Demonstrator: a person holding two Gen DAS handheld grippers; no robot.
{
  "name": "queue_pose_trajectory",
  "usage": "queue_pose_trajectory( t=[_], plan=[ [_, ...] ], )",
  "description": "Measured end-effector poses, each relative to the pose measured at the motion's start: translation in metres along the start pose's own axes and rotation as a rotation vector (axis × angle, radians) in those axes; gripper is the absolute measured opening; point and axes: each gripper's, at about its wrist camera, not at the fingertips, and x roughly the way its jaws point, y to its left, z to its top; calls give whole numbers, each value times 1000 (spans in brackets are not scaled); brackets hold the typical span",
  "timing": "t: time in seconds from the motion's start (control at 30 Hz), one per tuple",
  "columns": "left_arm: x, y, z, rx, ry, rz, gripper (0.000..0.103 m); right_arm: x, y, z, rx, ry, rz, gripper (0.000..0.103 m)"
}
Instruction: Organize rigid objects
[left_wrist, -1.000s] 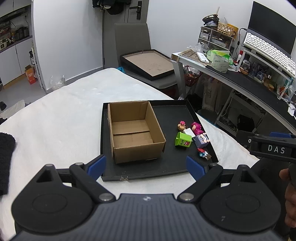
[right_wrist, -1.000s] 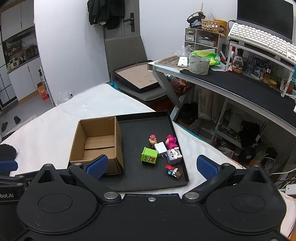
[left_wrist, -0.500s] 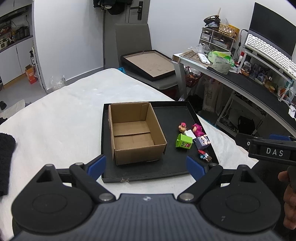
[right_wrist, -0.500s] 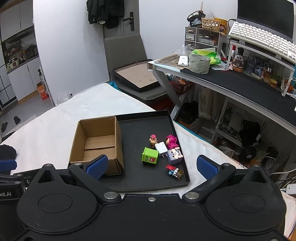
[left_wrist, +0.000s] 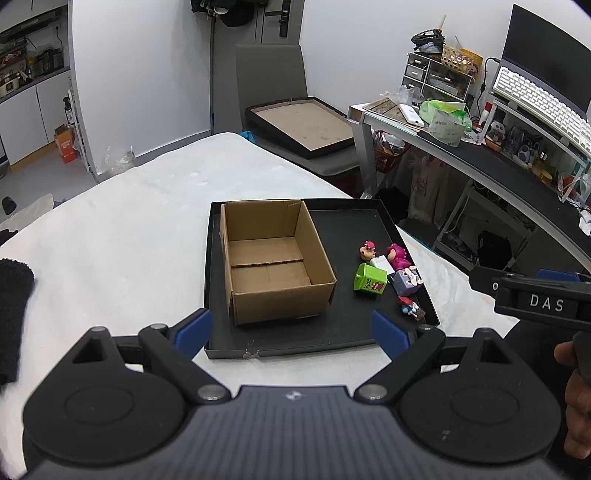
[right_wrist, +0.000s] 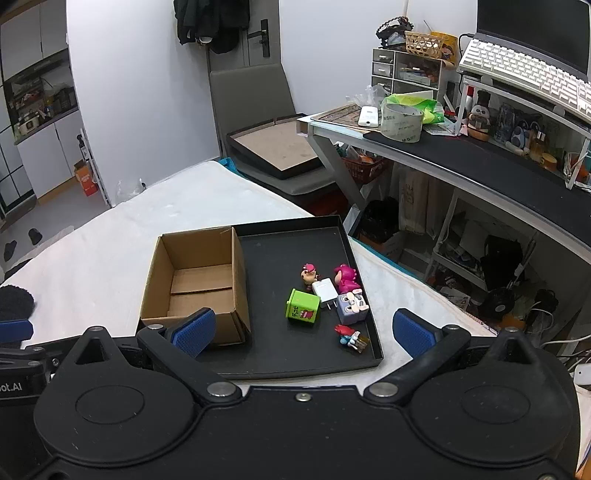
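A black tray (left_wrist: 343, 328) (right_wrist: 280, 254) lies on a white bed. An empty open cardboard box (left_wrist: 273, 258) (right_wrist: 195, 280) stands in its left half. Small toys cluster at its right: a green cube (left_wrist: 370, 278) (right_wrist: 303, 307), a white charger (right_wrist: 325, 290), a pink figure (left_wrist: 398, 257) (right_wrist: 346, 277), a brown figure (right_wrist: 308, 273), a grey cube (left_wrist: 406, 282) (right_wrist: 351, 307) and a small red-capped figure (left_wrist: 408, 307) (right_wrist: 351, 336). My left gripper (left_wrist: 291, 332) and right gripper (right_wrist: 303, 332) both hover open and empty in front of the tray's near edge.
The right gripper's body and a hand (left_wrist: 576, 402) show at the right of the left wrist view. A dark cloth (left_wrist: 13, 310) lies on the bed at left. A chair carrying a framed board (right_wrist: 273, 146) and a cluttered desk (right_wrist: 480, 155) stand beyond the bed.
Both grippers have drifted slightly; the tray and toys sit a little lower and nearer the centre in the views. Nothing was grasped or moved.
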Motion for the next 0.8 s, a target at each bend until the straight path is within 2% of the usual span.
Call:
queue_pose_trajectory(
  t=[0.37,0.8],
  plan=[
    [6,1,4,-9,-1,19,92,9,-1,0,11,14,13,103],
    [38,17,20,-78,28,60,92,42,-4,5,27,63,20,103]
  ],
)
